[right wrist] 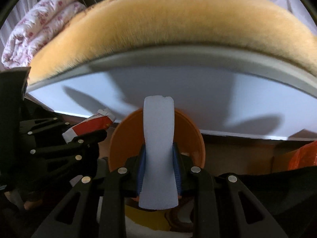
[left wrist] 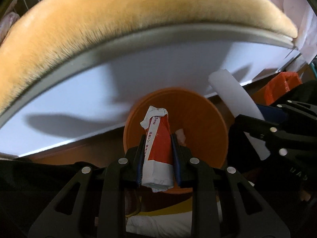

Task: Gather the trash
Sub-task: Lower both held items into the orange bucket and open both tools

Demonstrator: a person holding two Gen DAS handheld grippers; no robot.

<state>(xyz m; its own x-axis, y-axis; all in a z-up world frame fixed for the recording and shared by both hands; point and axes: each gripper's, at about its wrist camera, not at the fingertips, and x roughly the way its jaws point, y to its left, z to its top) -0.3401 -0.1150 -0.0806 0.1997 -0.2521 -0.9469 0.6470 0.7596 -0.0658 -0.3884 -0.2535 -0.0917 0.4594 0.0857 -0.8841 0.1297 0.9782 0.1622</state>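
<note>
My left gripper (left wrist: 157, 141) is shut on a crumpled red and white wrapper (left wrist: 157, 138) and holds it over the open orange bin (left wrist: 206, 130). A small scrap of white trash (left wrist: 181, 135) lies inside the bin. My right gripper (right wrist: 159, 150) is shut on a white foam strip (right wrist: 158, 138) and holds it over the same orange bin (right wrist: 190, 138). In the left wrist view the foam strip (left wrist: 235, 103) and the right gripper (left wrist: 267, 132) show at the right. In the right wrist view the wrapper (right wrist: 89, 127) and the left gripper (right wrist: 79, 138) show at the left.
A white bed frame panel (left wrist: 99, 99) rises just behind the bin, with a furry tan blanket (left wrist: 99, 23) on top. A folded floral quilt (right wrist: 39, 23) lies at the far left. An orange plastic bag (left wrist: 281, 87) sits on the floor at the right.
</note>
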